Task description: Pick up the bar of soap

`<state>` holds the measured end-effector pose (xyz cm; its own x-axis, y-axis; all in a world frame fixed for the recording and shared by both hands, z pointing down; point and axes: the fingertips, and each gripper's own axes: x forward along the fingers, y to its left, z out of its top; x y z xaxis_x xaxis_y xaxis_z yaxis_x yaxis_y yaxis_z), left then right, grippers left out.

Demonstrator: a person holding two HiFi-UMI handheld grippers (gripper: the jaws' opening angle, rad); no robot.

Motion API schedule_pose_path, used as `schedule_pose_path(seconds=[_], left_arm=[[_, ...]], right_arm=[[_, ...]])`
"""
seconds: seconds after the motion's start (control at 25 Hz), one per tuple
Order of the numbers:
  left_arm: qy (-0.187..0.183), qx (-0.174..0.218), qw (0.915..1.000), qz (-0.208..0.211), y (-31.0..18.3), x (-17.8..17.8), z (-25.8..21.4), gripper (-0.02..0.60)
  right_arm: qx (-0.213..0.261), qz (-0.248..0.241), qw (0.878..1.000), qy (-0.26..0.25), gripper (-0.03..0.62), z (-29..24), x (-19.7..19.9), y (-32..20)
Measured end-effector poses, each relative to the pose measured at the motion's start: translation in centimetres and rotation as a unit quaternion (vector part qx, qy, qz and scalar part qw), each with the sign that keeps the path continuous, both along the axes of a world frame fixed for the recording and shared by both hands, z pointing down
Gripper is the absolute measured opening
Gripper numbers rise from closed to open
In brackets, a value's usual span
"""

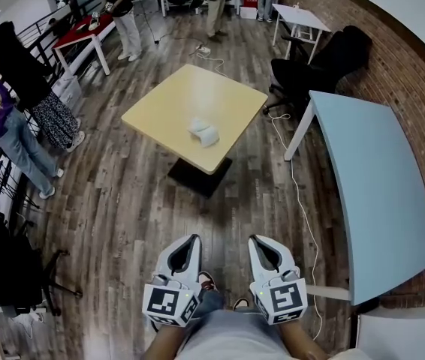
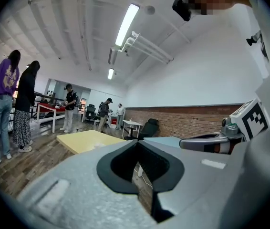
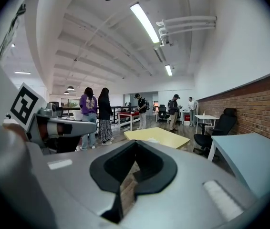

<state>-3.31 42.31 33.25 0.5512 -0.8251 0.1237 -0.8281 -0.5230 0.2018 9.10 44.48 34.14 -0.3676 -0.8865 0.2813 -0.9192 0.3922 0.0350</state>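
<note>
**While soap lies far off, approach comes first**

Head view: soap (image 1: 204, 131) on table (image 1: 171, 103), well ahead of left gripper (image 1: 192, 240) and right gripper (image 1: 256, 240). Left gripper view: jaws together, empty. Right gripper view: likewise closed, empty. Next, likely: get nearer, open jaws.

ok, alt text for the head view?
The left gripper and right gripper, both shut and empty, are held side by side at the bottom, pointing toward a yellow table ahead with the white bar of soap on it. A light blue table stands at right by a brick wall; people stand at left and beyond.
</note>
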Motion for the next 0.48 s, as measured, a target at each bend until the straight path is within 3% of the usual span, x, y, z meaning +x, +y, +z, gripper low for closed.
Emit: schedule_pose_path(seconds=[0.48], left_arm=[[0.007, 0.003, 0.9999, 0.012, -5.8, -4.9, 0.1, 0.003]], right_arm=[[0.002, -0.004, 1.0, 0.008, 0.005, -0.5, -6.1, -5.3]])
